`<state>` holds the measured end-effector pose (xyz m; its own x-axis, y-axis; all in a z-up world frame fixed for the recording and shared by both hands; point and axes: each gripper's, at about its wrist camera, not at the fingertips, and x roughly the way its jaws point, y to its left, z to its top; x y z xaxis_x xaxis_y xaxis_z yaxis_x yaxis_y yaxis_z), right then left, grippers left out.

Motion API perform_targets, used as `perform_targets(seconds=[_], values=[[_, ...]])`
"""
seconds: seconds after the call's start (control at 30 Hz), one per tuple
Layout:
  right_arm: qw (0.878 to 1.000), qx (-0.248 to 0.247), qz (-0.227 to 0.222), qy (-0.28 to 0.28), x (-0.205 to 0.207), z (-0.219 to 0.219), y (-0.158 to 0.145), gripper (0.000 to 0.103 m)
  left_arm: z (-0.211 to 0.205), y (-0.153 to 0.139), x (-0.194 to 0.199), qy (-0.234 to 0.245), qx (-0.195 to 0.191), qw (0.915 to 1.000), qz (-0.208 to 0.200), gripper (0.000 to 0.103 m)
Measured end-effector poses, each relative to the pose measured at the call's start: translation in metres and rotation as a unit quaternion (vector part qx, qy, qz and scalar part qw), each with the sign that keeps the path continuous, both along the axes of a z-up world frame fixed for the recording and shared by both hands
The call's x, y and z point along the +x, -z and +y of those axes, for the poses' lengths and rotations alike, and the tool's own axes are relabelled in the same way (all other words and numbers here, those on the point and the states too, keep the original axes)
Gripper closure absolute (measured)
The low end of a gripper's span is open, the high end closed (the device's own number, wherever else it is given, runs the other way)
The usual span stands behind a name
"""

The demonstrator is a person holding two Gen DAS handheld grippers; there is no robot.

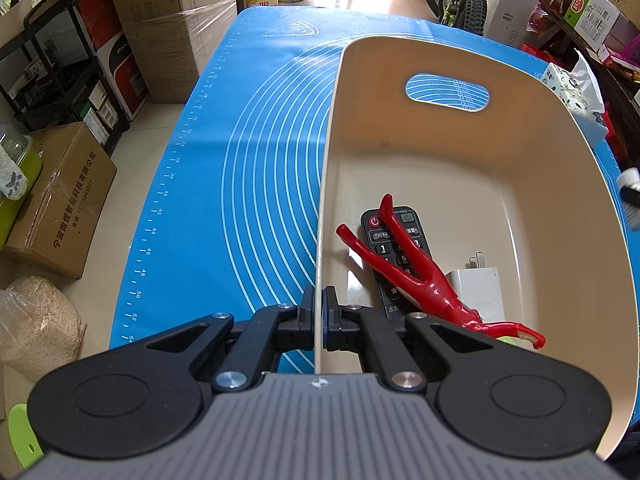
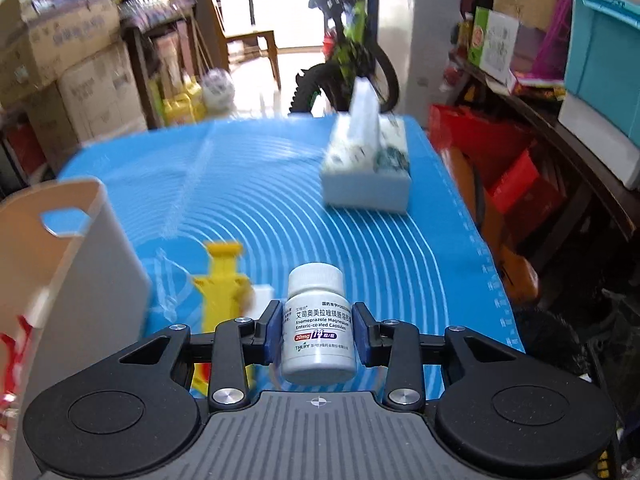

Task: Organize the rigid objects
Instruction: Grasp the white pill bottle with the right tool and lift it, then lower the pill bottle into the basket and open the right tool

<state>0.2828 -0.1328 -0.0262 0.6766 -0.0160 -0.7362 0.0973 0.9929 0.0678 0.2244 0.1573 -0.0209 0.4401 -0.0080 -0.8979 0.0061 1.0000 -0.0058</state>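
The near left wall of the beige storage bin [image 1: 460, 160] is clamped between the closed pads of the left gripper [image 1: 324, 320], apparently so that it is kept steady on the blue baking mat [image 1: 260, 140]; a remote control [image 1: 394, 256], a red toy figure [image 1: 416, 272] and a white charger plug [image 1: 480, 288] are already seen lying in its near left corner. Further right, a white medicine bottle [image 2: 318, 324] is gripped upright at its label by the right gripper [image 2: 318, 334], seemingly clear of the mat, presumably for the bin, while a yellow toy [image 2: 222, 280] lies just beside the bin's outer wall and a tissue box [image 2: 366, 164] is left at the mat's far right edge.
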Motion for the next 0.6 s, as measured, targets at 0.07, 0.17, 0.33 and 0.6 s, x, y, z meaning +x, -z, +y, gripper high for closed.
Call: perform_targets(seconds=[0.07, 0.17, 0.33, 0.6], values=[[1.000, 0.008, -0.020, -0.006, -0.003, 0.005, -0.012, 0.059, 0.000, 0.000, 0.000, 0.000, 0.000, 1.0000, 0.000, 0.099], [0.998, 0.016, -0.050, -0.018, -0.010, 0.016, -0.029, 0.059, 0.000, 0.000, 0.000, 0.000, 0.001, 1.0000, 0.000, 0.099], [0.995, 0.030, -0.086, -0.046, -0.019, 0.041, -0.053, 0.059, 0.001, 0.000, 0.000, 0.000, 0.001, 1.0000, 0.000, 0.099], [0.990, 0.057, -0.079, -0.104, -0.025, 0.091, -0.057, 0.059, 0.001, 0.000, 0.000, 0.000, 0.001, 1.0000, 0.000, 0.099]])
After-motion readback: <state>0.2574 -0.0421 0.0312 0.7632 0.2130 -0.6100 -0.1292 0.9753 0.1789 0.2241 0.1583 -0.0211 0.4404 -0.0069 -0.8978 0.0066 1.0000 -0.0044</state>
